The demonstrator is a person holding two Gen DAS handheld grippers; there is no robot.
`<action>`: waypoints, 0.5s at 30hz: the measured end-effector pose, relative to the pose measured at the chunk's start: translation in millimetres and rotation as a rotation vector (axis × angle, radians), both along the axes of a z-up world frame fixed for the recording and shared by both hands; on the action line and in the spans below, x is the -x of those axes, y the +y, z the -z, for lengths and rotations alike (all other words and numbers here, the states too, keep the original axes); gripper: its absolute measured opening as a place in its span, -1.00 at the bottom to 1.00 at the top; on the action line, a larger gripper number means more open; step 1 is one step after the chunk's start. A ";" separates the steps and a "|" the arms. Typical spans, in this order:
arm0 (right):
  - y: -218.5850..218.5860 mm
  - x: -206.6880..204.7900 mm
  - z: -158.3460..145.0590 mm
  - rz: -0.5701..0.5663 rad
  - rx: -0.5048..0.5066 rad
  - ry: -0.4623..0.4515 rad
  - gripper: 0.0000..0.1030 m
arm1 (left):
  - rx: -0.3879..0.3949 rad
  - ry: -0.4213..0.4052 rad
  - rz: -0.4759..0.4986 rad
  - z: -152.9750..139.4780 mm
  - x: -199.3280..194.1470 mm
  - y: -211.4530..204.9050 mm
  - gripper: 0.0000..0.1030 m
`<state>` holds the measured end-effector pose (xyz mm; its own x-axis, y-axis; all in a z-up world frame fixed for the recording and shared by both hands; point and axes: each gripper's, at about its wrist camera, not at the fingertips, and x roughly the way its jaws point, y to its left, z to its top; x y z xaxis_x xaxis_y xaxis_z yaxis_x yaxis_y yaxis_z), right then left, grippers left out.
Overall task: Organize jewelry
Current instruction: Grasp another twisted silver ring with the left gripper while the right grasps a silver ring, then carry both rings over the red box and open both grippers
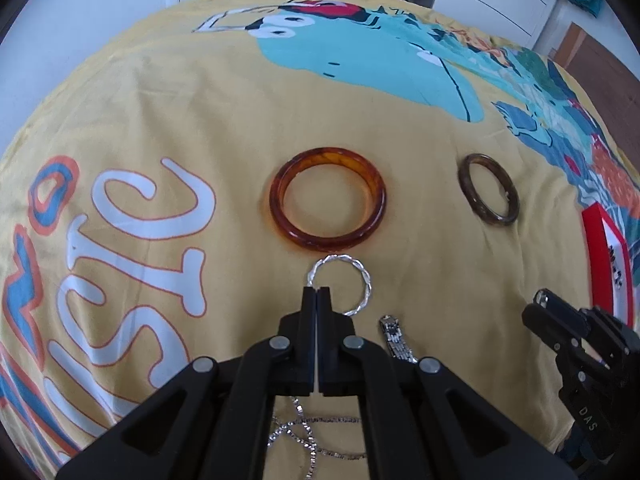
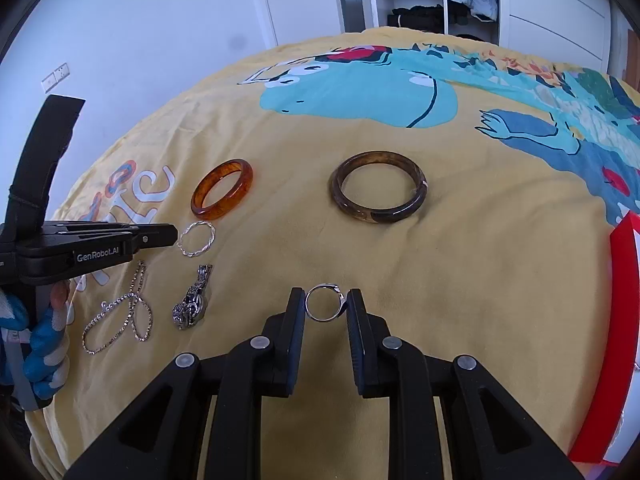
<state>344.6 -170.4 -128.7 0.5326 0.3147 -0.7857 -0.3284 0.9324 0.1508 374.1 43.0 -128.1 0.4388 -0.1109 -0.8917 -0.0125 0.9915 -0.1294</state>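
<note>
My left gripper (image 1: 317,289) is shut, its tips pinching the near edge of a thin twisted silver bangle (image 1: 362,276) that lies on the yellow bedspread (image 1: 200,112). Just beyond it sits an amber bangle (image 1: 328,210), with a dark brown bangle (image 1: 488,190) to its right. In the right wrist view my right gripper (image 2: 325,294) holds a small silver ring (image 2: 324,304) upright between its pads. The left gripper (image 2: 174,235) reaches in from the left and touches the twisted bangle (image 2: 197,239). The amber bangle (image 2: 222,194) and the brown bangle (image 2: 378,193) lie farther back.
A silver link bracelet (image 2: 192,304) and a thin chain necklace (image 2: 120,316) lie near the bedspread's front left. A red box (image 2: 600,340) stands at the right edge. A gloved hand (image 2: 44,344) holds the left gripper. White cupboards and an open wardrobe stand behind the bed.
</note>
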 end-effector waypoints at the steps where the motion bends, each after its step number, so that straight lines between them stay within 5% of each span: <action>1: -0.4 -0.1 0.1 0.000 0.000 0.000 -0.60 | 0.007 0.002 -0.009 1.4 -0.5 1.3 -1.00; 15: -11.6 -1.3 12.0 0.017 -0.021 0.025 -0.60 | 0.058 0.028 -0.053 16.4 -11.1 6.4 -0.93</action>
<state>345.9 -182.0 -140.6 0.5181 0.3225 -0.7922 -0.3085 0.9343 0.1786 385.3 49.4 -144.5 0.4205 -0.1400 -0.8964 -0.0687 0.9803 -0.1854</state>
